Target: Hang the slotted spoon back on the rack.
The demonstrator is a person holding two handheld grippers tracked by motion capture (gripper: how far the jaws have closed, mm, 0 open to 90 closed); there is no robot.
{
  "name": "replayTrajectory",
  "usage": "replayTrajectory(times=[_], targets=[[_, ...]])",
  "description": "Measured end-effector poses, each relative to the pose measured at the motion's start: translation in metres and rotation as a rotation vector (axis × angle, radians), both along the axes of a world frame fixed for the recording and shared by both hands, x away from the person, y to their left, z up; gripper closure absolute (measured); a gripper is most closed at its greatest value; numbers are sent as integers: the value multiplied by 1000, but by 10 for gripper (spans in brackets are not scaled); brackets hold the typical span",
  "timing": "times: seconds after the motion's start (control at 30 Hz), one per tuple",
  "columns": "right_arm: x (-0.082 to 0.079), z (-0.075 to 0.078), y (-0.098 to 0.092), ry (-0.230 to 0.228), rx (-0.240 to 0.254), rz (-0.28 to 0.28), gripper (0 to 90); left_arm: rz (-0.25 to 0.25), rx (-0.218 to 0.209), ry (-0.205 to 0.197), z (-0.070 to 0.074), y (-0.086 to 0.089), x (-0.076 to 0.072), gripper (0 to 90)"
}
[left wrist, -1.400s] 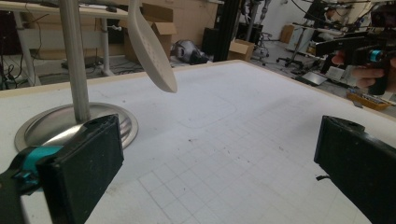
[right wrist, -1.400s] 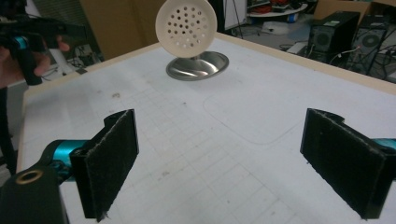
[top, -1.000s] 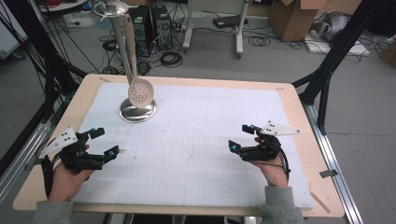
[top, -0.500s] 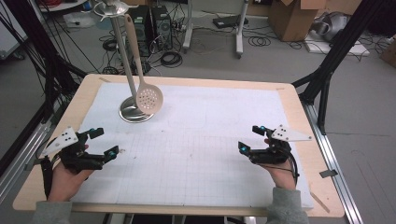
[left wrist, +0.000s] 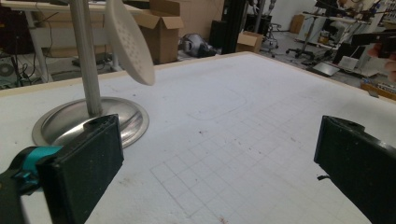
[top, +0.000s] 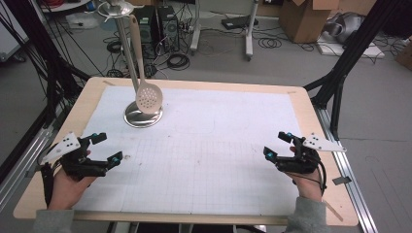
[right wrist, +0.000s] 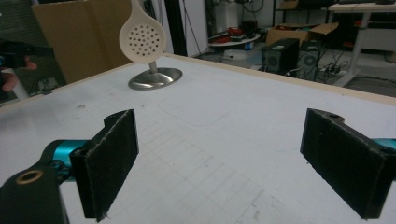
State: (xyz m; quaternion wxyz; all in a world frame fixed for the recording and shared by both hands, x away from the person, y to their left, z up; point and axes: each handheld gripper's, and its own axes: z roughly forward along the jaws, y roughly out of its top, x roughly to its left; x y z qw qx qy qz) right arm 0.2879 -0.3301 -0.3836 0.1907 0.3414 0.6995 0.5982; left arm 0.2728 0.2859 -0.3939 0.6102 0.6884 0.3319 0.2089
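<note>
A beige perforated skimmer (top: 148, 97) hangs from the top of a steel stand (top: 142, 118) at the table's back left, its head just above the round base. Both show in the left gripper view, skimmer (left wrist: 128, 42) and stand (left wrist: 88, 123), and far off in the right gripper view, skimmer (right wrist: 142, 39) and stand (right wrist: 155, 78). My left gripper (top: 108, 147) rests open at the front left, nothing between its jaws (left wrist: 219, 154). At the front right my right gripper (top: 276, 144) is likewise open and holds nothing (right wrist: 229, 144).
A white gridded sheet (top: 209, 150) covers most of the wooden table (top: 311, 104). Black frame posts (top: 340, 73) stand at the table's sides. Cardboard boxes (top: 303, 17), cables and computer cases lie on the floor beyond the far edge.
The right gripper has shifted to the right, toward the table's edge. The skimmer's head swung right, then back a little. The left gripper has stayed put.
</note>
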Motion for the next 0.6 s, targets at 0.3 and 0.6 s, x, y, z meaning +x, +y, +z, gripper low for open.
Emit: replayTrajectory(times=[0.3, 0.6], targets=[[-9, -1, -21, -9, 10, -77, 104, 39, -2, -8, 2, 11, -2, 17], [-10, 0, -23, -13, 36, -83, 104, 69, -15, 1, 1, 18, -1, 18]])
